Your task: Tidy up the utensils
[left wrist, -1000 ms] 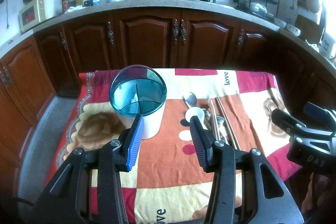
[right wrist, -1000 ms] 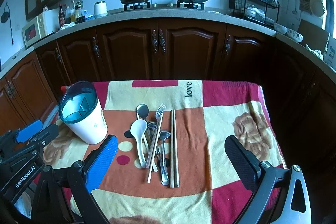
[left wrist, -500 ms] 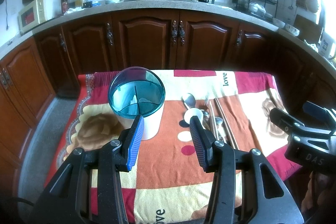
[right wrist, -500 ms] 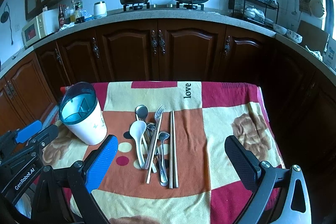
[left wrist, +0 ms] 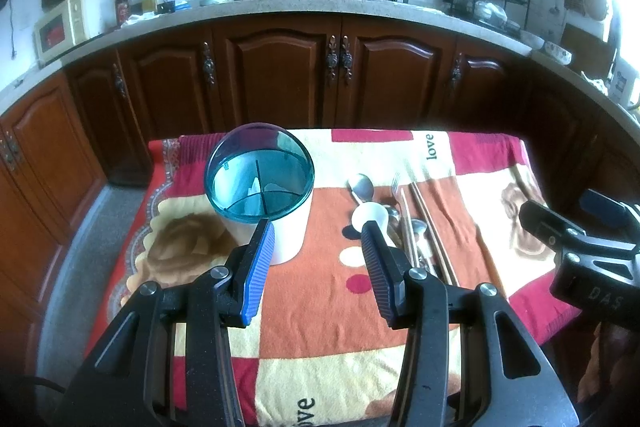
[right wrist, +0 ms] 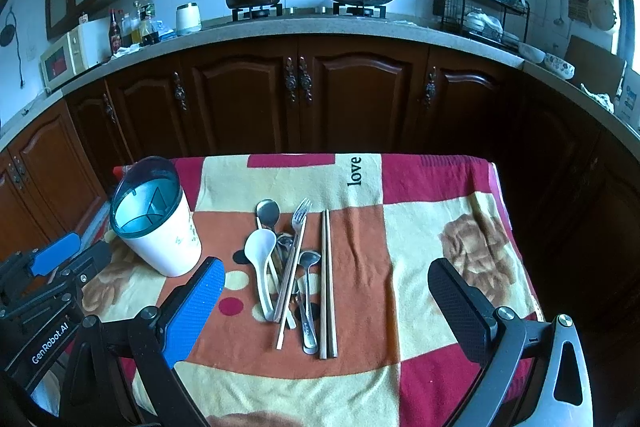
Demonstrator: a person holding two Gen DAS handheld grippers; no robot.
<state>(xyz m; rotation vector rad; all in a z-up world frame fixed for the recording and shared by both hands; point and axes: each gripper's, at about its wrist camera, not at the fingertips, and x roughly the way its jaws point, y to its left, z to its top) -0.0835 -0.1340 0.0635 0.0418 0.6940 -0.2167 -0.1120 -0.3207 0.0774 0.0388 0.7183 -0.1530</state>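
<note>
A white utensil holder (right wrist: 160,227) with a teal divided rim stands upright at the table's left; it also shows in the left wrist view (left wrist: 260,187). A pile of utensils lies mid-table: a white plastic spoon (right wrist: 260,263), metal spoons (right wrist: 268,213), a fork (right wrist: 298,227) and a pair of chopsticks (right wrist: 327,279). My left gripper (left wrist: 318,247) is open and empty, above the cloth between holder and pile. My right gripper (right wrist: 324,287) is wide open and empty, hovering over the near ends of the utensils.
The table wears a red, orange and cream patchwork cloth (right wrist: 440,207). Dark wooden cabinets (right wrist: 300,95) and a counter with a stove, pot and wok stand beyond the far edge. The floor (left wrist: 68,267) drops away at the left.
Both views have shifted only slightly; the scene sits a touch lower in the frame. Neither gripper has changed its opening and no utensil has moved.
</note>
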